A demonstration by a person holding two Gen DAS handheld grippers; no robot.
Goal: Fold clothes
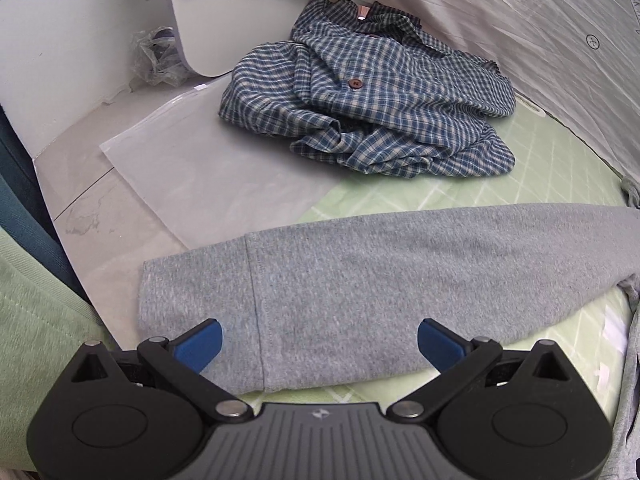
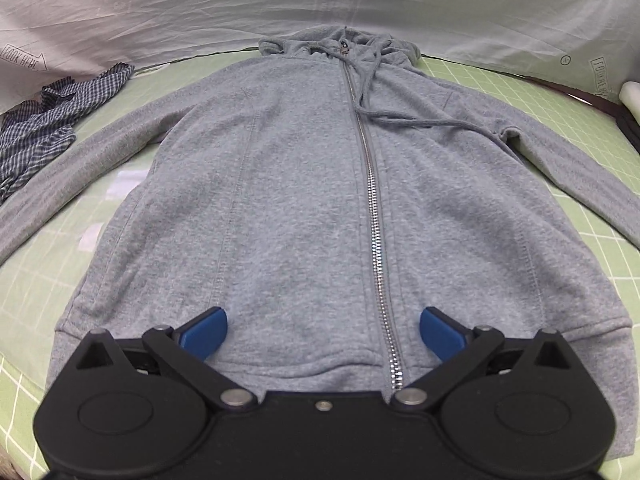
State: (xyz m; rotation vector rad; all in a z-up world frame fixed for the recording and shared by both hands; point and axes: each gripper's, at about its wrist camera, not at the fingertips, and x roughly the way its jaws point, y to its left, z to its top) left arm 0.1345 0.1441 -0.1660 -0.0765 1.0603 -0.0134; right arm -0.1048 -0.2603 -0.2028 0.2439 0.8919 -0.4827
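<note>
- Directly ahead of the right gripper (image 2: 323, 334), one grey zip hoodie (image 2: 304, 200) is laid flat, front up, on the green grid mat (image 2: 560, 92); hem nearest the tool, hood farthest.
- Zipper (image 2: 370, 184) is seen closed along its whole length, running from the collar to the hem, just inside the right-hand blue pad.
- Right gripper jaws are spread wide; nothing is held between them. Contact with the hem cannot be told from this view.
- Ahead of the left gripper (image 1: 319, 340), the hoodie's sleeve (image 1: 360, 280) is stretched across the view, cuff end to the left, lying partly on the mat and partly on the pale surface beside it.
- Left gripper jaws are likewise spread wide, empty; the blue pads (image 1: 200, 344) are seen over the sleeve, contact not determinable.
- Beyond the sleeve, well apart from the tool, one blue-and-white checked shirt (image 1: 368, 108) is left crumpled, one brown button visible.
- One clear plastic bag (image 1: 192, 168) is laid flat beside the shirt.
- Count: two garments, two grippers, one mat, one bag.
- White printed sheeting (image 2: 160, 12) is seen behind the mat.
</note>
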